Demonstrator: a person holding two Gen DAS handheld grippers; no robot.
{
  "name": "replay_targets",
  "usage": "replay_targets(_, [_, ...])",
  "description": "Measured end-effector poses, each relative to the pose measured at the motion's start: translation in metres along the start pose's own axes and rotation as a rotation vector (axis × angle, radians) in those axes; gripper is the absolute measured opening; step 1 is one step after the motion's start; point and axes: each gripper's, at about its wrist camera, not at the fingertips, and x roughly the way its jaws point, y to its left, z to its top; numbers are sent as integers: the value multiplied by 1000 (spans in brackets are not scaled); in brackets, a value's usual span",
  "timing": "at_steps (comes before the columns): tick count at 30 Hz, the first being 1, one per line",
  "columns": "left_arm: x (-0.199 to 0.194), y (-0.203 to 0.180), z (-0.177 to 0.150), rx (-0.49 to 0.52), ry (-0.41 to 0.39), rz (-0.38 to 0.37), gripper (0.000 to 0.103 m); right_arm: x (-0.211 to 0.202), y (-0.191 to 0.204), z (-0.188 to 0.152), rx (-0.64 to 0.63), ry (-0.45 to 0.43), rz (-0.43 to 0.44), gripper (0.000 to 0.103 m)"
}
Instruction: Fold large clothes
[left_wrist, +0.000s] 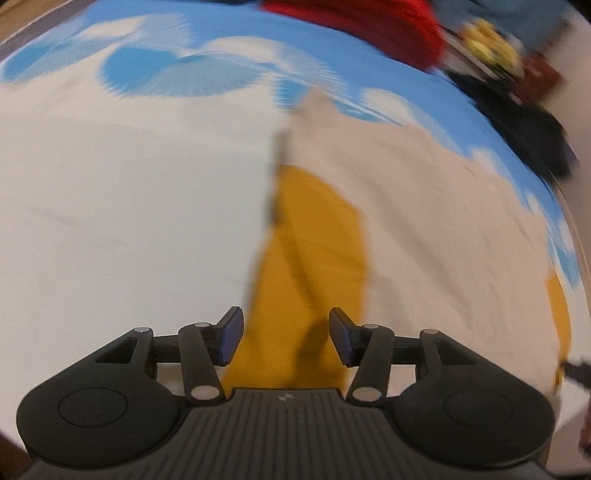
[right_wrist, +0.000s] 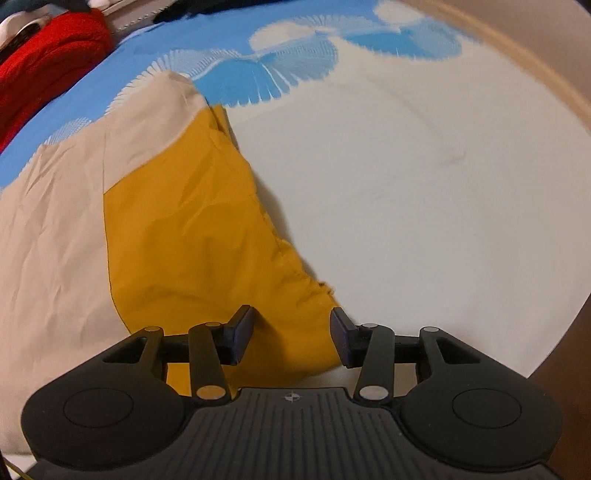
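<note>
The left tool (left_wrist: 286, 338) points steeply downward, its two pads well apart with nothing pinched between them. The right tool (right_wrist: 293, 338) is tilted down alike, jaws parted and empty.

Bare sheet (right_wrist: 424, 221) right, red pile (right_wrist: 48, 62) far-left — clutter (left_wrist: 517, 85)

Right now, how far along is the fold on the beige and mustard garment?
Done: the garment lies on the sheet with its mustard part turned over the beige, so one fold looks made. In hand: nothing; the left gripper and right gripper are open over the mustard cloth. Left: it looks long yet, so probably more folds.
</note>
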Motion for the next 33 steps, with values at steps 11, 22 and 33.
replay_targets(11, [24,-7,14,25,66,10,63,7,4,8,-38,-28,28,56])
replay_targets(22, [56,-7,28,-4,119,-32,65,21,3,13,-45,-10,34,61])
replay_targets(33, [84,-5,41,-75,97,-221,65,24,1,12,-32,5,52,61])
